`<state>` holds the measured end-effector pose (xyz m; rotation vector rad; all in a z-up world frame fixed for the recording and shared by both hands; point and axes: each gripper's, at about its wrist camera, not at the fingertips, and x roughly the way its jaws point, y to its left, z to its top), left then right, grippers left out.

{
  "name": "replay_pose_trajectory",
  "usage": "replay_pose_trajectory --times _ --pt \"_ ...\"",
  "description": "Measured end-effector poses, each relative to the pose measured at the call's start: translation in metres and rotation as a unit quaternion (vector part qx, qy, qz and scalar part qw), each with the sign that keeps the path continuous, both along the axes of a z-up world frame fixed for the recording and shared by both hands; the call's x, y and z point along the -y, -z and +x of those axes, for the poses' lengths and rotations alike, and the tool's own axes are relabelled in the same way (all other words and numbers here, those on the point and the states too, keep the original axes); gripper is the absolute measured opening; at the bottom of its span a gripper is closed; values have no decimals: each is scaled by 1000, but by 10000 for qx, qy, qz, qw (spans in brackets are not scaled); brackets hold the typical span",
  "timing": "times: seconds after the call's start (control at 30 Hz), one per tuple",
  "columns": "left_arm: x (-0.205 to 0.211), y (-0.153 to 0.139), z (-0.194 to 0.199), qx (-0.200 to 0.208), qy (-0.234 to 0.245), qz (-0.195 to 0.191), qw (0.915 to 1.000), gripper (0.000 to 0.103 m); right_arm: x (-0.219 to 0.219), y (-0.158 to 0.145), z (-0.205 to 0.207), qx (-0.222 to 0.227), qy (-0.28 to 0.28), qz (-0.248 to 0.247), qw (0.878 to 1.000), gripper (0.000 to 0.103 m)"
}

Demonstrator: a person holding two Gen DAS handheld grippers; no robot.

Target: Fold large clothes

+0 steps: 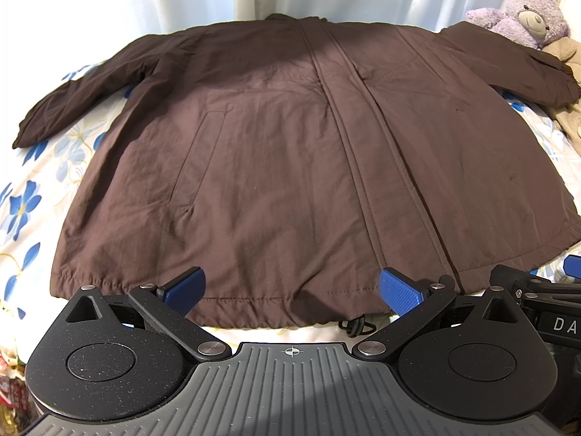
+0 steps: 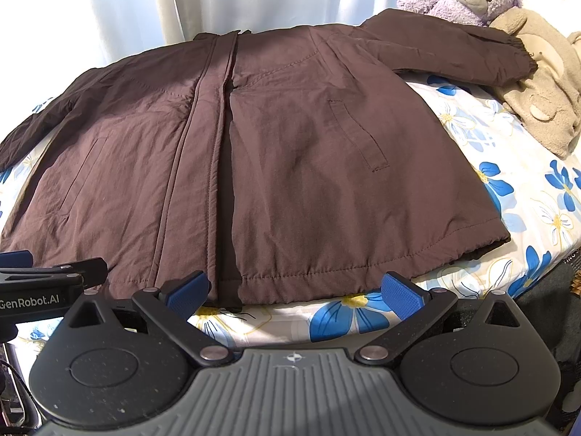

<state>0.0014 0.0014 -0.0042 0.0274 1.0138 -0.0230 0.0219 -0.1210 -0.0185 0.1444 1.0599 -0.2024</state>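
Both wrist cameras sit low, near the jacket (image 1: 276, 152) (image 2: 254, 145) hem, facing its collar; left view left of right; both share the jacket.

A dark brown jacket (image 1: 283, 152) lies spread flat, front side up, on the bed, its hem at the near edge and its collar at the far side. The front placket runs closed down the middle, a slanted welt pocket on each panel, both sleeves stretched outward left and right.

Brown jacket (image 1: 276, 152) lies flat before spread left claw (image 1: 292, 289).
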Motion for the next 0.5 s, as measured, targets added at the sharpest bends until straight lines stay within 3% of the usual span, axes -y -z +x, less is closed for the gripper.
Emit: replay_pose_trajectory --times 0.5 --pt "2 2 2 -23 8 -1 10000 103 -1 -1 1 4 -2 3 10000 102"
